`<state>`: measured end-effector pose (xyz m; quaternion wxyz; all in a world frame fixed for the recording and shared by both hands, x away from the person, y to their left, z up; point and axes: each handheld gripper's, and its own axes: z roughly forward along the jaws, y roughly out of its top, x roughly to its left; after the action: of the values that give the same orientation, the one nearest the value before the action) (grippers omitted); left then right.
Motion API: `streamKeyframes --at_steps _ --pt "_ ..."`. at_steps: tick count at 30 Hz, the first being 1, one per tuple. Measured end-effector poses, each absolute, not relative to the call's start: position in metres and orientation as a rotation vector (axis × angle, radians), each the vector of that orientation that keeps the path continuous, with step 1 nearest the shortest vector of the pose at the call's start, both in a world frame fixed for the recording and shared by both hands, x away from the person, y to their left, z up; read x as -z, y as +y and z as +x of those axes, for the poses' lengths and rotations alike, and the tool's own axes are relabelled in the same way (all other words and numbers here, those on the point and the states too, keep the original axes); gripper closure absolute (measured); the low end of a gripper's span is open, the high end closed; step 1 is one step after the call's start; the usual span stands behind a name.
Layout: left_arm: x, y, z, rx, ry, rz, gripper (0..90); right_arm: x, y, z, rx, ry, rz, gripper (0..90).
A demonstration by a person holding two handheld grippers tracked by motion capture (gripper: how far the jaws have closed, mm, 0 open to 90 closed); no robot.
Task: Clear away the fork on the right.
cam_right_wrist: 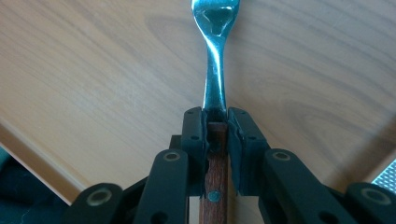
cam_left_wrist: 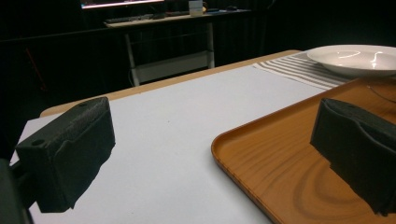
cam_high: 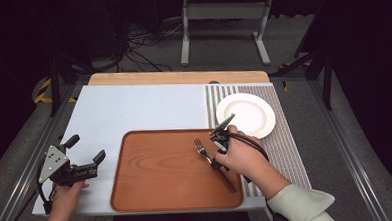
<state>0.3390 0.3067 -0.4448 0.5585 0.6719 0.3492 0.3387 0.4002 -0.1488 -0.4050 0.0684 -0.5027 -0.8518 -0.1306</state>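
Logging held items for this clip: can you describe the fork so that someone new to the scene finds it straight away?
Start at the brown wooden tray on the table's near side. Over its right half, the right gripper is clamped on the fork, jaws closed where the metal neck meets the handle. It is the one utensil here: steel tines, dark wooden riveted handle, unlike the round white plate beyond.

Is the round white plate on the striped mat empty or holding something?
Empty: the round white plate shows bare white across its face, also in the left gripper view.

Wooden tray (cam_high: 162,192) at table centre. On its right part, fork (cam_high: 209,160), apparently clamped by right gripper (cam_high: 217,152). Beyond tray's right corner, white plate (cam_high: 254,118). Left of tray, left gripper (cam_high: 88,156), jaws parted.
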Motion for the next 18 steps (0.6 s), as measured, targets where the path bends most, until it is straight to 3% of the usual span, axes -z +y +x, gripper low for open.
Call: streamKeyframes --at_steps 13,18 --pt "0.4447 0.3066 0.3389 -0.799 0.821 1.586 0.3 0.4081 -0.1469 0.4004 0.394 -2.548 -1.516 77.1" --pt "0.4445 0.3068 0.3388 -0.799 0.821 1.587 0.3 0.4068 -0.1466 0.4007 0.415 -2.536 -1.508 69.6"
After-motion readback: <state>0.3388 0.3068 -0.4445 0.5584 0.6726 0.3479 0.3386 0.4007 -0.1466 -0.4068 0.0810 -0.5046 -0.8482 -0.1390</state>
